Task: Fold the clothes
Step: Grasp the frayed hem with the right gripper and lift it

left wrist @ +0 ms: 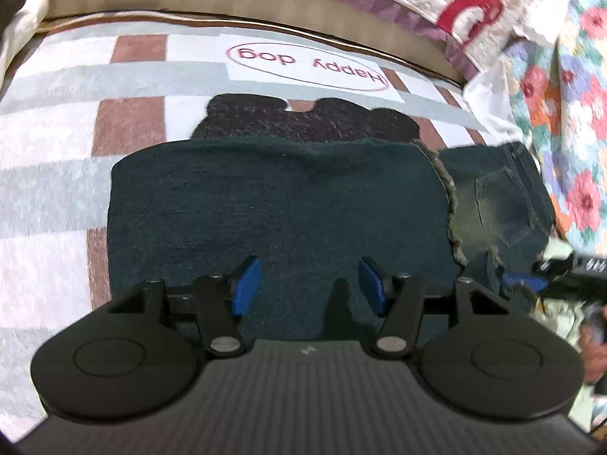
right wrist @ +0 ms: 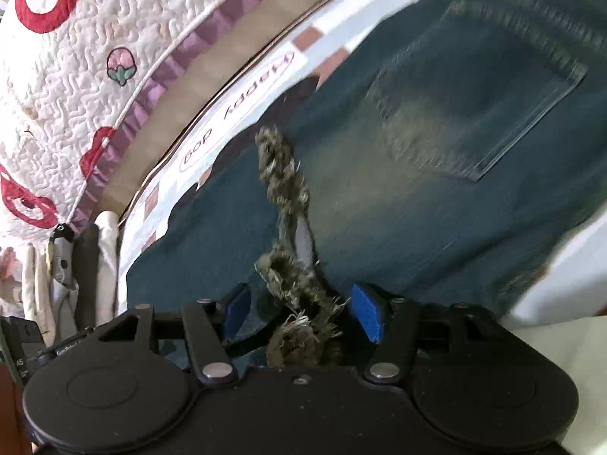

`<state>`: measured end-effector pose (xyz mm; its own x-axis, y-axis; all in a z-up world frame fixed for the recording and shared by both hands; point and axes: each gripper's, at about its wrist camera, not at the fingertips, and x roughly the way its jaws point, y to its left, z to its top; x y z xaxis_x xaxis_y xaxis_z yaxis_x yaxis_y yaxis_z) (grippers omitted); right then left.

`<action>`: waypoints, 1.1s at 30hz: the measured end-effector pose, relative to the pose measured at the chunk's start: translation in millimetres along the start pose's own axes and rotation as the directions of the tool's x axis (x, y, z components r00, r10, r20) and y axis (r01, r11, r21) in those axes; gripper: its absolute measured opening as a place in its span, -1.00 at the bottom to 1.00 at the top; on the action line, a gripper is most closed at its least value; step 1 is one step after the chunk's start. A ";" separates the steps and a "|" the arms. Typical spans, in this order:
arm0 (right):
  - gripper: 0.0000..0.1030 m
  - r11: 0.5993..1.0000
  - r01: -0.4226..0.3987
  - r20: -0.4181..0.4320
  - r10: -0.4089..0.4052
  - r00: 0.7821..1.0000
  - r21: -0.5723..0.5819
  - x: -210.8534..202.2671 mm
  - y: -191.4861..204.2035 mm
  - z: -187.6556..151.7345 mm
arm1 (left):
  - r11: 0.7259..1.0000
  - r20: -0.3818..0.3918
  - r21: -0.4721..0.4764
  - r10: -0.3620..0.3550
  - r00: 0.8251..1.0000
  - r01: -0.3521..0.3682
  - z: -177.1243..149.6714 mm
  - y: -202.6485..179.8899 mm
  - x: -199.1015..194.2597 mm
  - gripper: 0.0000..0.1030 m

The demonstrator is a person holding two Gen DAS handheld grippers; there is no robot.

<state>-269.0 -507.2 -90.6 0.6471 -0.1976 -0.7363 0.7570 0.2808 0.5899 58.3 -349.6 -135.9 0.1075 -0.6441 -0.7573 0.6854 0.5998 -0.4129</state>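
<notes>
Dark denim jeans point(left wrist: 280, 204) lie folded on a checked blanket point(left wrist: 49, 197) of white, grey and brown blocks; the fold's left and far edges are straight, with bare blanket open to the left and beyond, up to the blanket's far edge. Right side is tight: a frayed hem point(left wrist: 447, 197) runs down the fold's right edge, the back-pocket section point(left wrist: 500, 204) sits just beside it, and a floral cloth point(left wrist: 569, 113) crowds in. A dark fuzzy item point(left wrist: 303, 117) pokes out behind the jeans. Left gripper point(left wrist: 309, 284) is over the near part of the fold, blue pads wide apart, nothing between them. Right gripper point(right wrist: 301, 313) is also wide apart, frayed hem point(right wrist: 288, 227) lying between the pads; can't tell if either pad touches it. Blanket print reads "Happy dog" point(left wrist: 307, 66) in a red oval, upside down from here. Quilt point(right wrist: 76, 76) with red bear faces lies beyond.
</notes>
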 end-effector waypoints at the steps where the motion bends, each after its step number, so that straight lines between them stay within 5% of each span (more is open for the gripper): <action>1: 0.26 1.000 0.011 0.003 -0.011 1.000 0.011 -8.4 1.1 0.2 | 1.000 0.000 0.013 -0.011 1.000 0.011 0.0 -3.1 -0.3 0.09; 6: 0.29 0.986 -0.076 -0.066 0.086 0.994 0.147 -38.7 0.1 -14.5 | 0.995 -0.004 0.078 -0.067 0.998 0.067 -0.3 -18.4 -1.7 0.09; 10: 0.32 0.987 -0.044 -0.183 0.073 0.980 0.157 -34.5 8.6 -33.3 | 0.990 -0.035 0.091 -0.109 0.993 0.112 -3.7 -24.8 4.5 0.07; 17: 0.32 0.980 -0.118 -0.183 0.147 0.972 0.161 1.1 27.7 -30.7 | 0.951 -0.102 0.138 -0.263 0.959 0.275 -13.3 -46.4 11.6 0.07; 21: 0.32 0.986 -0.057 -0.184 0.086 0.979 0.156 10.0 36.9 -27.4 | 0.920 -0.159 0.161 -0.333 0.929 0.357 -22.3 -61.7 20.3 0.09; 30: 0.32 0.974 -0.007 -0.137 0.039 0.990 0.228 -0.7 14.6 -25.0 | 0.898 -0.218 0.197 -0.352 0.911 0.394 -35.9 -86.1 31.2 0.11; 33: 0.32 0.985 0.012 -0.140 0.012 0.990 0.173 3.6 19.2 -21.2 | 0.894 -0.226 0.184 -0.367 0.902 0.410 -37.4 -86.9 34.4 0.11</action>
<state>-254.0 -482.6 -89.0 0.6373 -0.0605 -0.7682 0.7691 0.1117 0.6292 -24.5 -406.1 -145.1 -0.3173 -0.6943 -0.6460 0.7888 0.1849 -0.5862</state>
